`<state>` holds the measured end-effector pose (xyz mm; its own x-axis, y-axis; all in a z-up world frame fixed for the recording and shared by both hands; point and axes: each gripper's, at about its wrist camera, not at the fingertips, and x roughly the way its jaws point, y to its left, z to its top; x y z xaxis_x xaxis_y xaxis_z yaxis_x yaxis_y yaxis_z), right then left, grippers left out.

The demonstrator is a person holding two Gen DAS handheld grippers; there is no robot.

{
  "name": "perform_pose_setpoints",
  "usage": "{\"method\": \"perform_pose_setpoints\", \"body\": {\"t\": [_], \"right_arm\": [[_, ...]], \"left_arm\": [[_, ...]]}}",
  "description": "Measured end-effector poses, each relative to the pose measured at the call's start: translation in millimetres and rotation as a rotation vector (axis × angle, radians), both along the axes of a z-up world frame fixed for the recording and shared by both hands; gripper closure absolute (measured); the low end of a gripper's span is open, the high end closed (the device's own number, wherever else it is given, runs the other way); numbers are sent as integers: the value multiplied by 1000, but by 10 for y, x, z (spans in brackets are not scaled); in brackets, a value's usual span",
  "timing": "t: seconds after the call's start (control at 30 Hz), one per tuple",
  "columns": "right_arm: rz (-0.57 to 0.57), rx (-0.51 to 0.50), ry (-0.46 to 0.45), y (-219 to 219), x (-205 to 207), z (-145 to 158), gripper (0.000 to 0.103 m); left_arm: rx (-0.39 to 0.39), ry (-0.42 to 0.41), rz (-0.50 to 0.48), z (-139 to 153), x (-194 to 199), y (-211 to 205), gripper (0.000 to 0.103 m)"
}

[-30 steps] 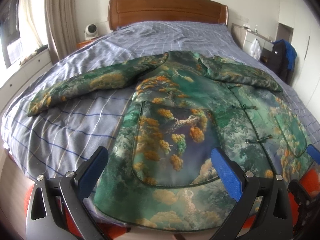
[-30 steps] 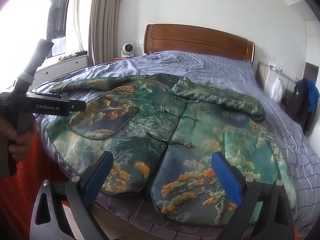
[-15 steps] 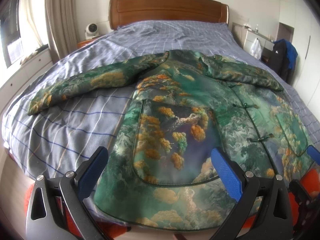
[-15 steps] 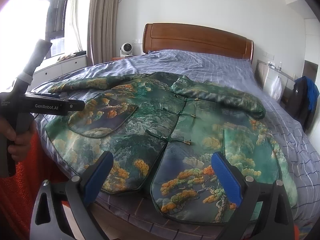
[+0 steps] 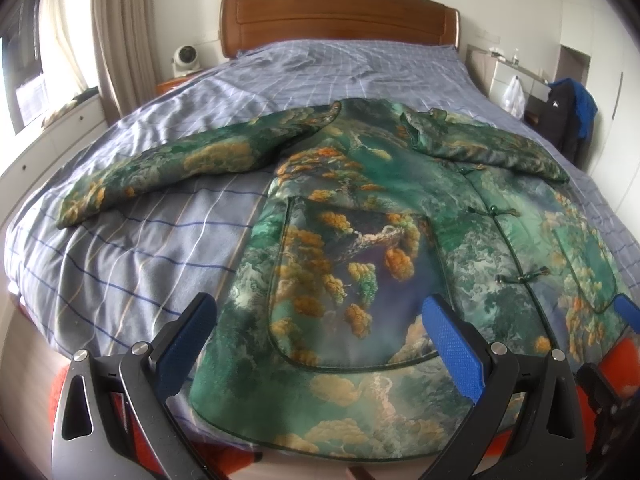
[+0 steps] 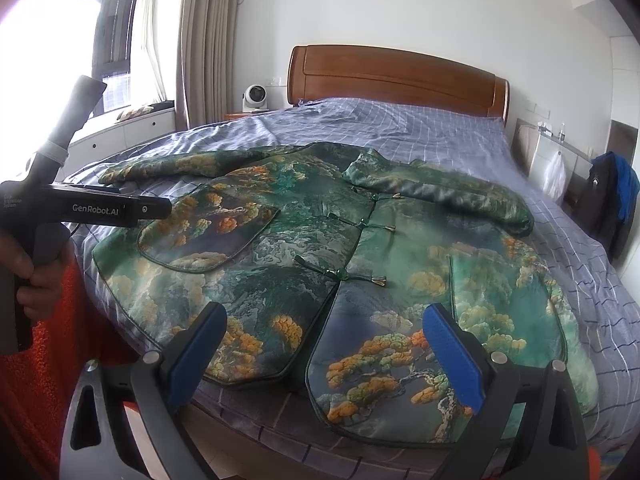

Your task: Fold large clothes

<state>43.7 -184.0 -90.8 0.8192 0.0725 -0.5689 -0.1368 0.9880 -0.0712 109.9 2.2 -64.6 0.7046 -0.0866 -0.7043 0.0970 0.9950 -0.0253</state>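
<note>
The left tool (image 5: pixel 316 344) is spread wide and grips nothing; its blue pads (image 5: pixel 450 350) hang just above the hem of the jacket (image 5: pixel 360 216), over the big patch pocket (image 5: pixel 352 280). The right tool (image 6: pixel 324 354) is likewise spread and empty, poised over the hem on the other front panel, close to the lowest knot button (image 6: pixel 340 274).

Beyond both tools the green brocade jacket lies face up and buttoned on the bed (image 5: pixel 160 240), hem toward the person. The sleeve ahead of the right tool (image 6: pixel 440 196) is already laid across the chest; the sleeve ahead and to the left of the left tool (image 5: pixel 180 172) lies straight out on the checked cover.

So the work seems to stand early in the fold, with one sleeve in and one out. The next move likely calls for the left tool to travel up to that outstretched sleeve, pinch it near the cuff and carry it over the body.

On the left tool's body (image 6: pixel 96 210), seen from the right wrist and held in a hand (image 6: pixel 36 272), "GenRobot.AI" reads clearly; smaller print beside it is too blurred to read.
</note>
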Motion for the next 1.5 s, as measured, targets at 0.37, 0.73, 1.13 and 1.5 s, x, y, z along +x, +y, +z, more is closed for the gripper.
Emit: {"method": "perform_pose_setpoints", "body": {"t": [0.37, 0.73, 1.13, 1.5], "right_arm": [[-1, 2, -1, -1, -6, -11, 5], [-1, 2, 3, 7, -8, -18, 5], [1, 2, 5, 18, -16, -25, 5], [4, 3, 11, 24, -10, -34, 5]], "left_arm": [[3, 2, -1, -6, 4, 3, 1], [2, 15, 14, -51, 10, 47, 1], [4, 18, 26, -69, 31, 73, 0], [-28, 53, 87, -104, 112, 245, 0]]}}
